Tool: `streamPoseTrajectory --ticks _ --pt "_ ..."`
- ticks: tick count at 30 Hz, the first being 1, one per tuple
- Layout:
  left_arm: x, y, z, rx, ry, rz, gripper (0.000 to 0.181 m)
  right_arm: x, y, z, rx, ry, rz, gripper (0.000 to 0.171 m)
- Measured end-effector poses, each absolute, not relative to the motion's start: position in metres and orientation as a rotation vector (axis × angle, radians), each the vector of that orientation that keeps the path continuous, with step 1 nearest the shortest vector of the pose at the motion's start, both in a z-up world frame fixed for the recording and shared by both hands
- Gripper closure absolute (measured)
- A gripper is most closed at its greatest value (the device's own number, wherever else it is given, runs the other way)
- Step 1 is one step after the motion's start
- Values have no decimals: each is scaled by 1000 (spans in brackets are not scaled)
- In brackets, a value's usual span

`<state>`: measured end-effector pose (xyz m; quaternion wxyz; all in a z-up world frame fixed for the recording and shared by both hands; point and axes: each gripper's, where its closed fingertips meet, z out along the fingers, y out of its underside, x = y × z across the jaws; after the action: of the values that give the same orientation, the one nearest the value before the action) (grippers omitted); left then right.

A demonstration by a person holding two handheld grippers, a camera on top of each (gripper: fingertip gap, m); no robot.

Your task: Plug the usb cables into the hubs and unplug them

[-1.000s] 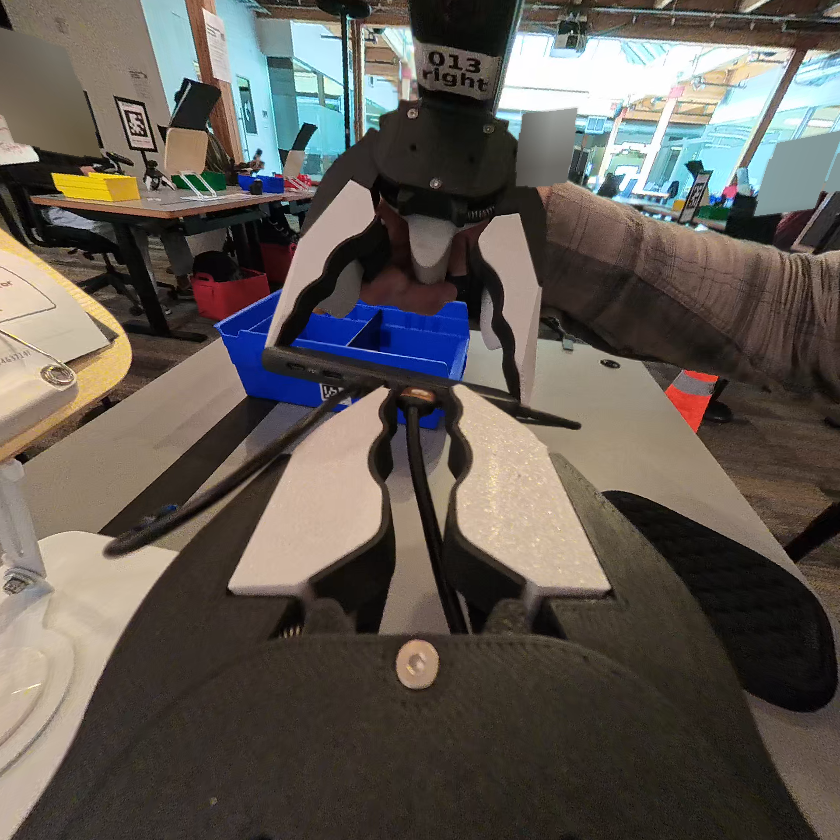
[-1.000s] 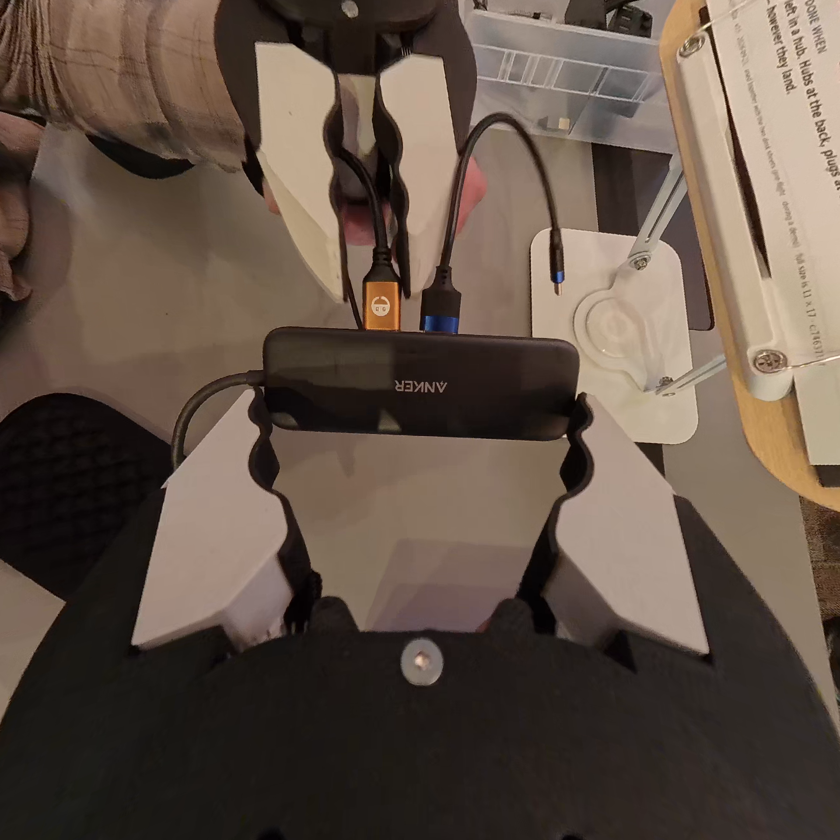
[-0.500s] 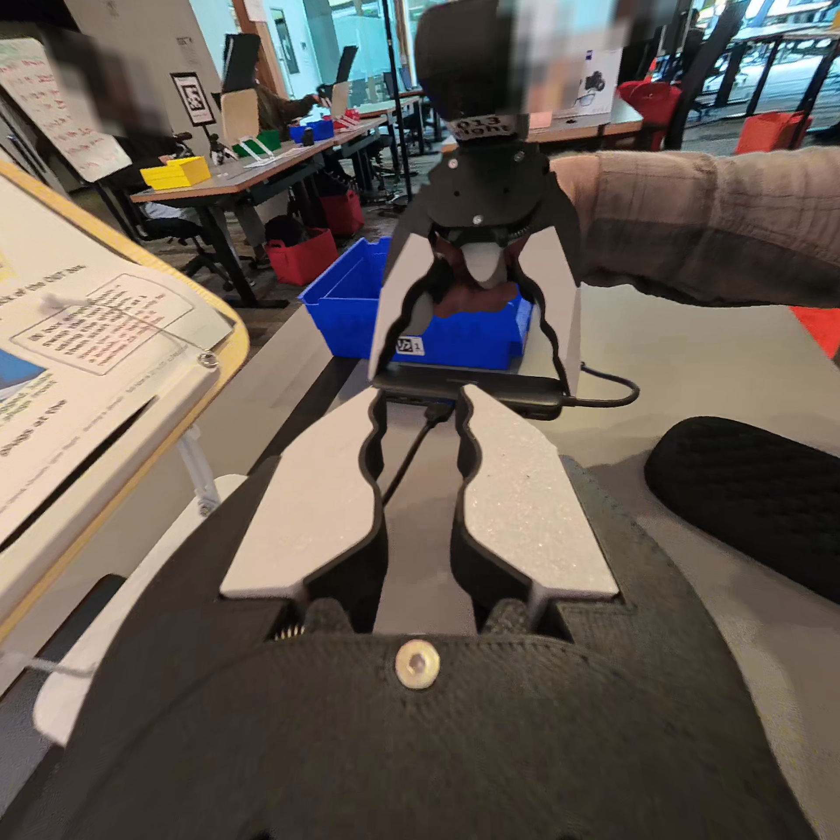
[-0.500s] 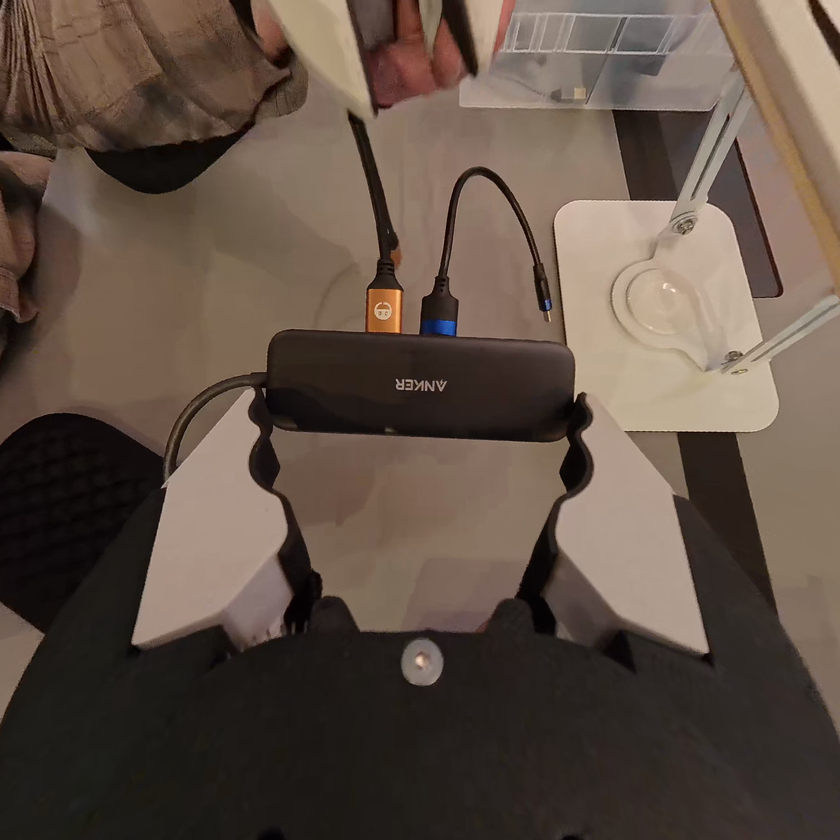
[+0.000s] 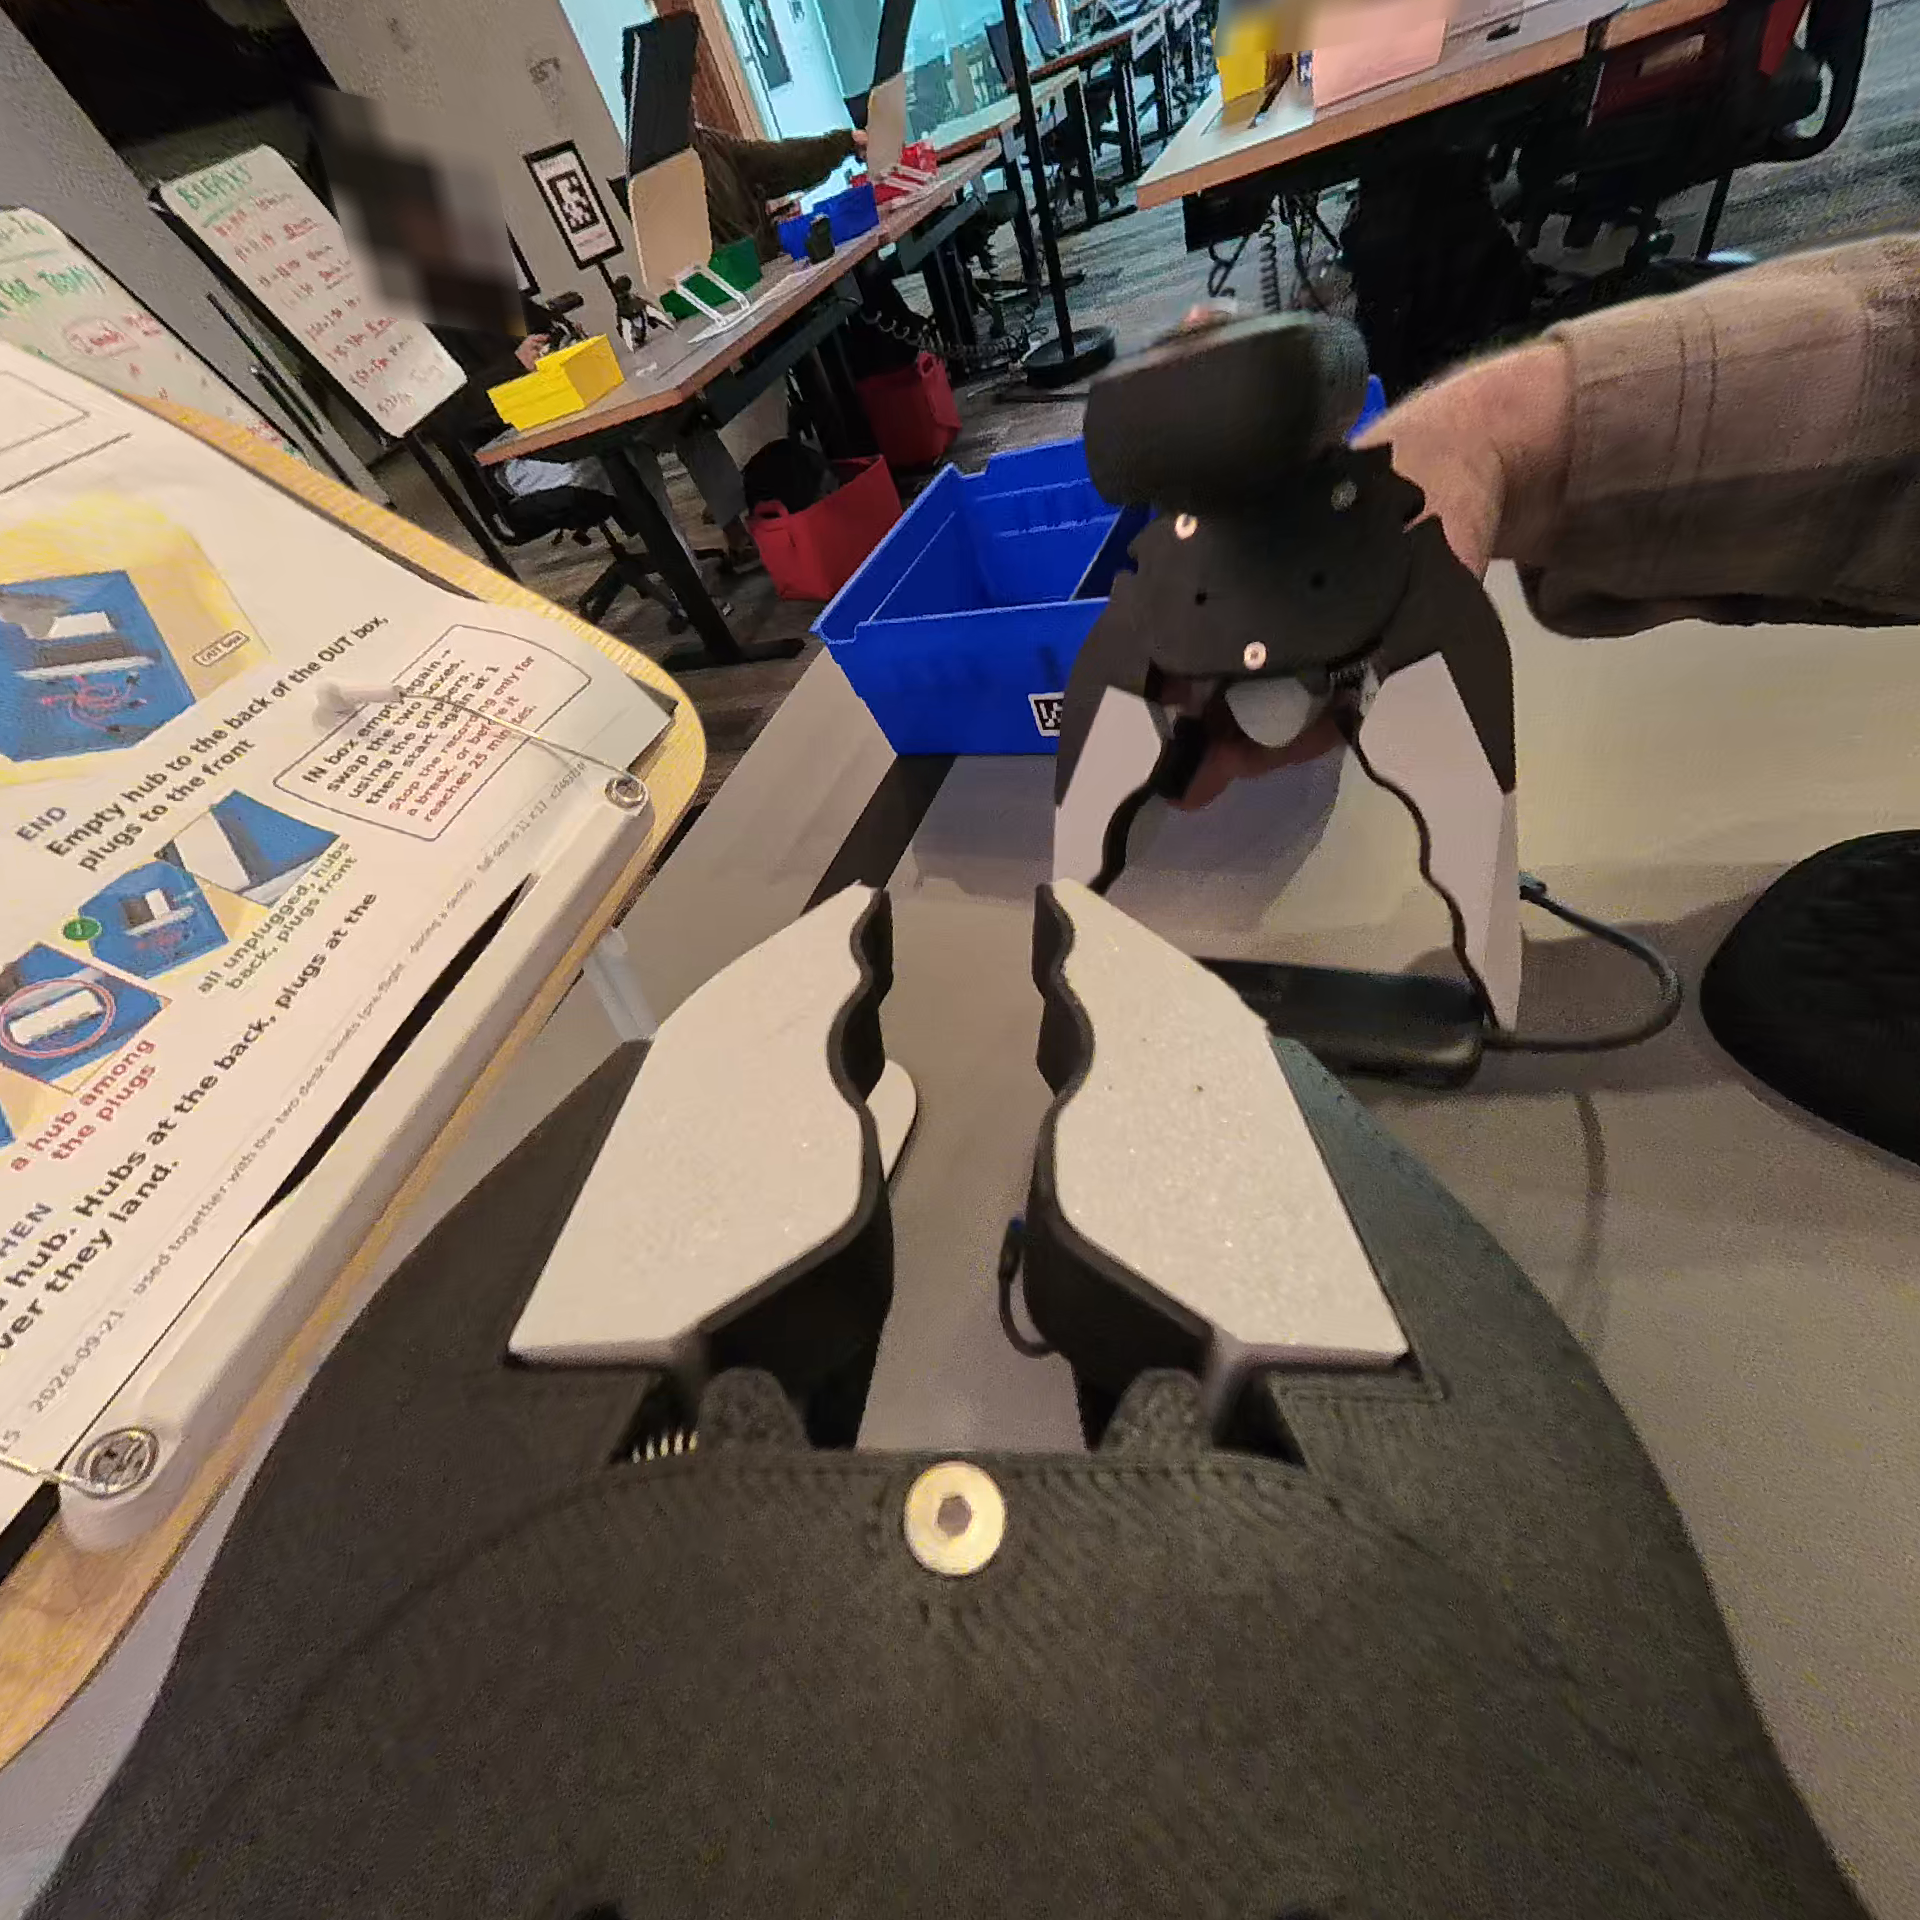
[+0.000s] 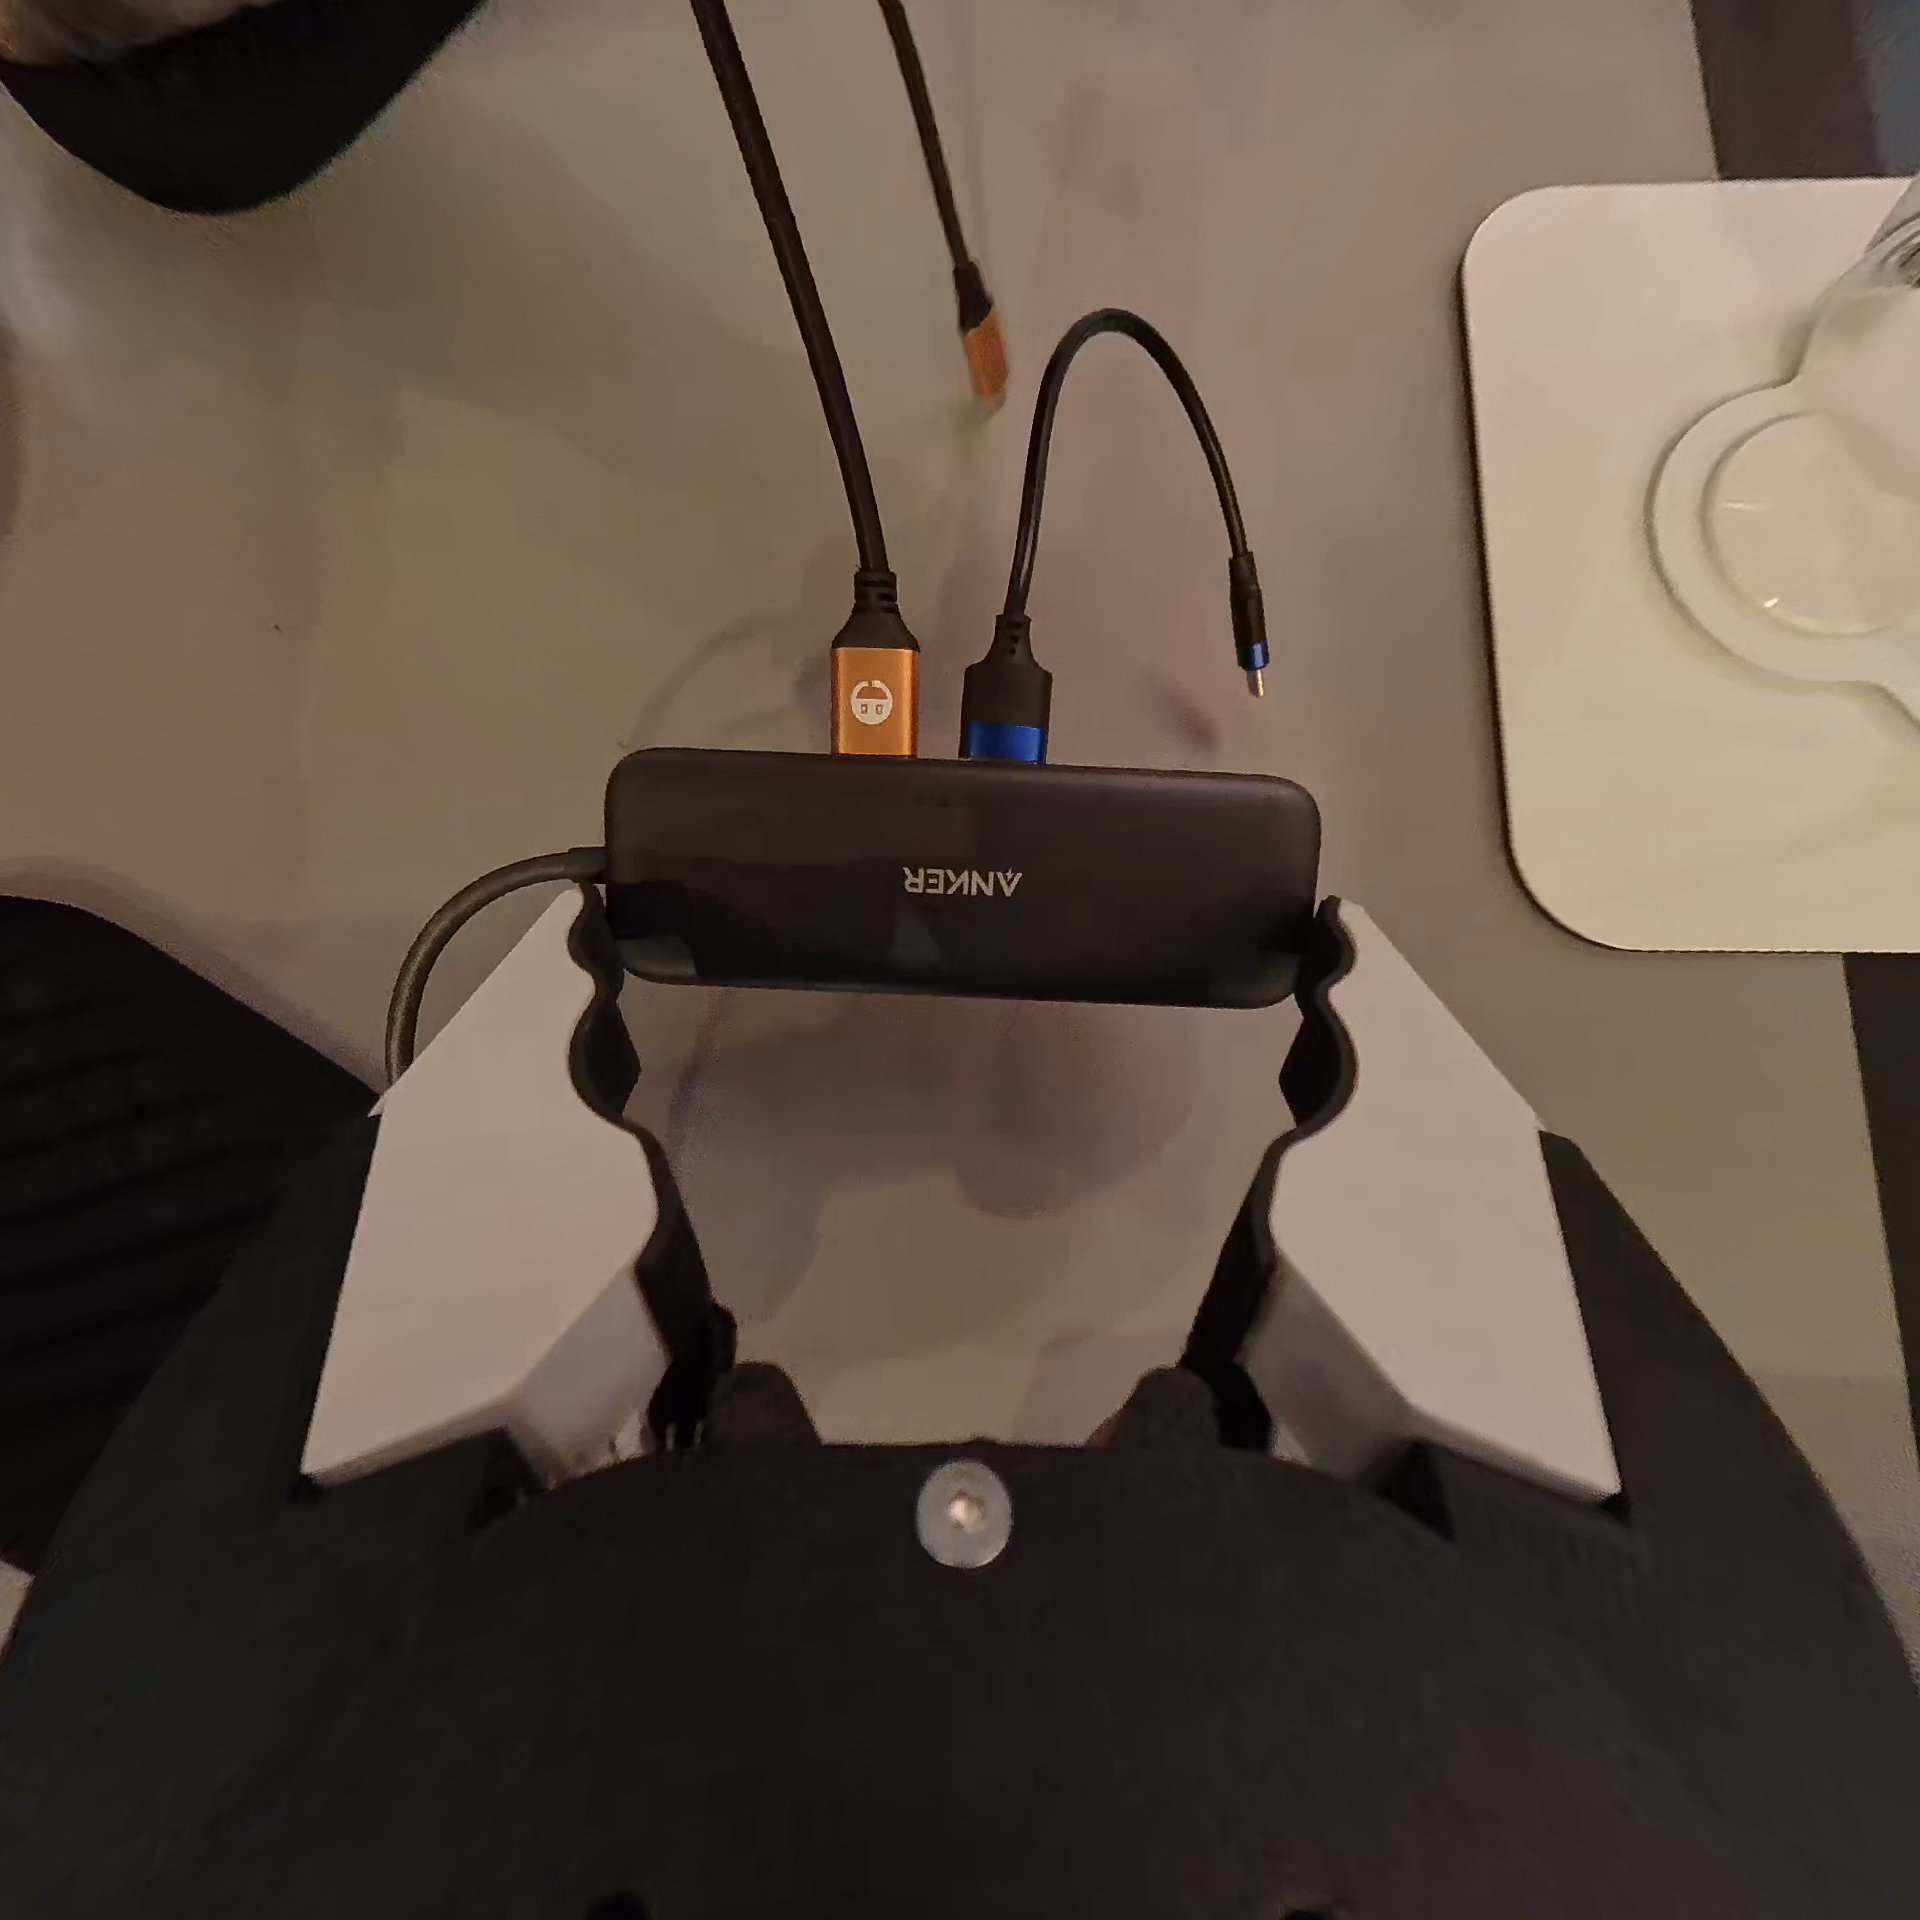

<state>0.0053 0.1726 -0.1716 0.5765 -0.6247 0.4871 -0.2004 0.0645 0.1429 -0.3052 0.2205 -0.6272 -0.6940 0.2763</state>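
My right gripper [image 6: 961, 925] is shut on the two ends of a black USB hub [image 6: 961, 873] and holds it just over the grey table. An orange plug [image 6: 875, 701] and a blue plug [image 6: 1006, 717] sit in the hub's far side. The orange cable's free end [image 6: 982, 358] and the short blue cable's free end [image 6: 1252, 649] lie on the table. My left gripper [image 5: 961, 914] is empty, its jaws a little apart, back from the hub [image 5: 1351, 1013] and to its left. The right gripper [image 5: 1288, 966] shows beyond it.
A blue divided bin [image 5: 966, 623] stands at the table's far edge. An instruction board [image 5: 312, 831] on a stand fills the left, with its white base plate [image 6: 1662, 571] right of the hub. A black mesh pad [image 5: 1829, 987] lies at the right. A sleeved arm [image 5: 1714, 447] holds the right gripper. Some 15 cm of space lies between my two pairs of fingers.
My left gripper let go of the orange cable and drew back and left, away from the hub. The right gripper keeps the hub, with both plugs still in.
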Motion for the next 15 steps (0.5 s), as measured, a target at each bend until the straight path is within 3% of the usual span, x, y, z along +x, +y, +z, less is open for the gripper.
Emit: streamPoseTrajectory --ticks 15 --pt "12 172 -159 -1441 1152 -415 157 60 135 -370 -1812 -2114 493 44"
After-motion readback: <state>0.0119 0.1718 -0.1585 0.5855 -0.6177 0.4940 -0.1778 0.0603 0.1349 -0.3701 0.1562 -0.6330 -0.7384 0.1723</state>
